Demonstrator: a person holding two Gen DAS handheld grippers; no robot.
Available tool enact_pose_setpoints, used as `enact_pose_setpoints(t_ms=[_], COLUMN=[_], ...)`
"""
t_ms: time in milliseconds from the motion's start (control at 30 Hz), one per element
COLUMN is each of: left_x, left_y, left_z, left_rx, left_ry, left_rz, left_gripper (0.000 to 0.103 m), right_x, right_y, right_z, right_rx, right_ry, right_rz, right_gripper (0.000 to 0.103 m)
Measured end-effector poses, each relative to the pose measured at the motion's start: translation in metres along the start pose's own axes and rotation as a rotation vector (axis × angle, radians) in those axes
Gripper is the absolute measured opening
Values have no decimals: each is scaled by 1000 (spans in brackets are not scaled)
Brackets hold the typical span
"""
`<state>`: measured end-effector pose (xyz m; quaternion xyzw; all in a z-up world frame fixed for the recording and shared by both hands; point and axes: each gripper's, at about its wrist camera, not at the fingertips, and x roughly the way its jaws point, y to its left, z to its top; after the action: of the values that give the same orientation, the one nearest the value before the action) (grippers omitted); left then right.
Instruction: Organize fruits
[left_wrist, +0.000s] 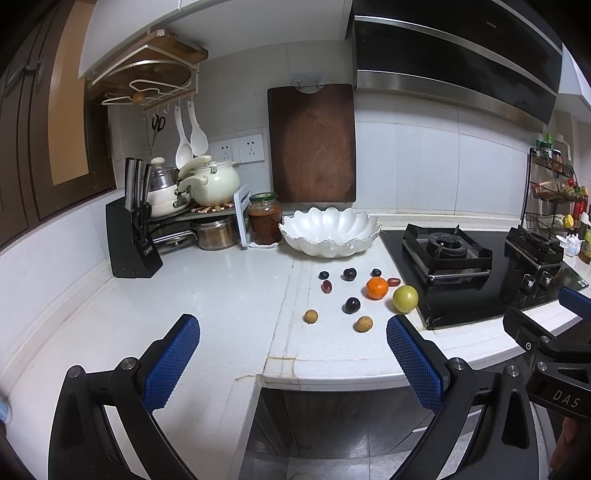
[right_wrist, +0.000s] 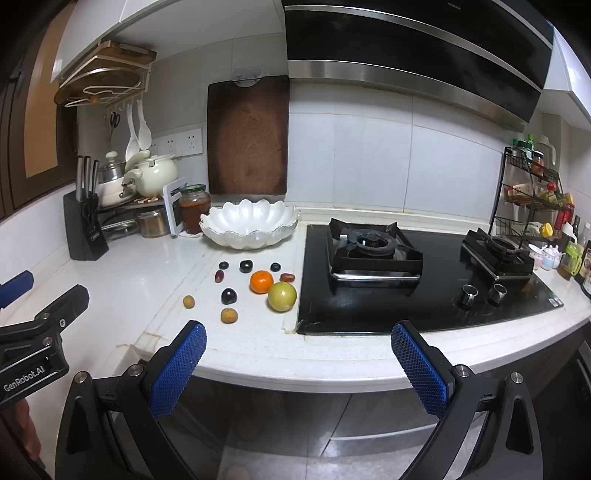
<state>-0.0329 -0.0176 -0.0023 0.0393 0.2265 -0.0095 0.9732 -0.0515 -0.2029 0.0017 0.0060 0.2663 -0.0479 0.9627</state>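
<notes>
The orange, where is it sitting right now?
The orange lies on the white counter in front of the scalloped bowl, beside the yellow-green fruit, left of the stove.

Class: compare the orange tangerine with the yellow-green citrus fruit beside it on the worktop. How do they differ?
The round orange tangerine is smaller and deeper in colour; the yellow-green citrus fruit is bigger and paler. The tangerine lies nearer the white scalloped bowl, the yellow-green one nearer the worktop's front edge. Both are round, whole and loose on the worktop.
</notes>
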Motion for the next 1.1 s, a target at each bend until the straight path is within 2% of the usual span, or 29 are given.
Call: enact_pose_setpoints(t_ms=[600,1100], left_x=[0,23], left_y=[1,4], left_z=[4,3], left_rx=[-1,32], left_ry=[1,31], left_rz=[0,6], left_gripper=[103,103], right_x=[2,19], right_y=[-4,9], right_z=[-1,2], right_rx=[-3,-10], right_ry=[7,54], right_rz=[2,17], right_gripper=[102,102])
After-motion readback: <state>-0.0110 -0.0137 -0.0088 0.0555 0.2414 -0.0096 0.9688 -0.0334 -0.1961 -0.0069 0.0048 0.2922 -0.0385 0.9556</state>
